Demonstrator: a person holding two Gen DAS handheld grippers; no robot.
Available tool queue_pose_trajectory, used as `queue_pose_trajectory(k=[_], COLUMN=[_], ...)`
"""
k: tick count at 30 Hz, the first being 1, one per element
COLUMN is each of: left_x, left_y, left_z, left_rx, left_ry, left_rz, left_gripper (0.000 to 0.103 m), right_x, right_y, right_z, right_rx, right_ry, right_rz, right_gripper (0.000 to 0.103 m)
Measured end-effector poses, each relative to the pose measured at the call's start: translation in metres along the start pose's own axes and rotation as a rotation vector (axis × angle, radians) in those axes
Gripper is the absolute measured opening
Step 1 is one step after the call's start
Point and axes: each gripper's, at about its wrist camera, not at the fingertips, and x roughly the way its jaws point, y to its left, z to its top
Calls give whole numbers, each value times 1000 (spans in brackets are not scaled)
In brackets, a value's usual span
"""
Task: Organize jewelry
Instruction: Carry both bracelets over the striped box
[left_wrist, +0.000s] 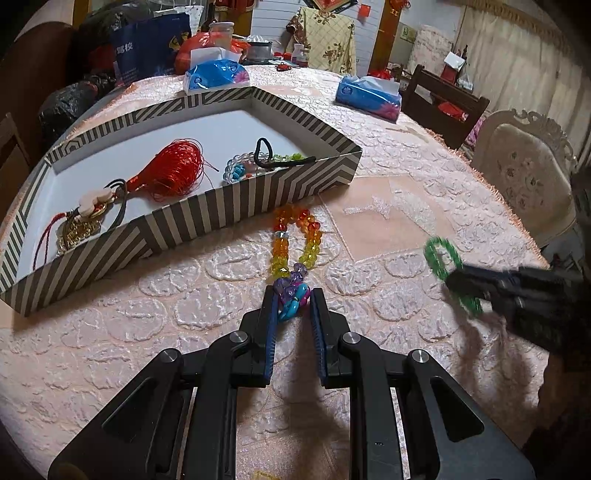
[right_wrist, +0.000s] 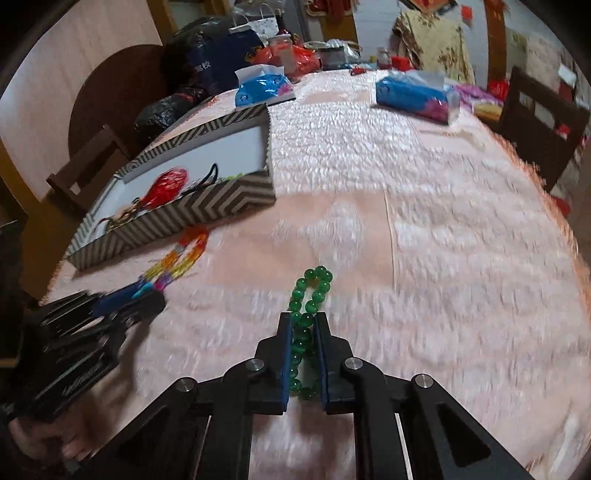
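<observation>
My left gripper is shut on the near end of a rainbow bead bracelet; the rest of it trails on the pink tablecloth toward the striped box. My right gripper is shut on a green bead bracelet, whose loop sticks out past the fingertips. In the left wrist view the right gripper and green bracelet are at the right, blurred. The box holds a red tassel, a black hair tie, a clear and blue bead bracelet and a gold charm.
Two blue tissue packs lie on the far side of the table. Bags and jars crowd the far left edge. A carved pale chair and a dark wooden chair stand at the right.
</observation>
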Motion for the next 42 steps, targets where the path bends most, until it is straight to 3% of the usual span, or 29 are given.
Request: queue_pose_trajectory(k=[5, 14, 31, 42], left_x=[-15, -44, -86, -106], left_y=[11, 2, -2, 7], left_z=[-7, -12, -7, -12], left_rx=[-27, 6, 2, -5], left_ry=[-32, -79, -155, -172], left_rz=[-43, -83, -117, -92], left_gripper=[15, 11, 11, 11], right_x=[-13, -32, -60, -63], right_y=[7, 20, 32, 45], right_z=[-19, -19, -19, -22], right_rx=[21, 3, -1, -18], right_ry=[-41, -149, -196, -153], right_rz=[45, 68, 37, 24], right_gripper=[8, 7, 7, 7])
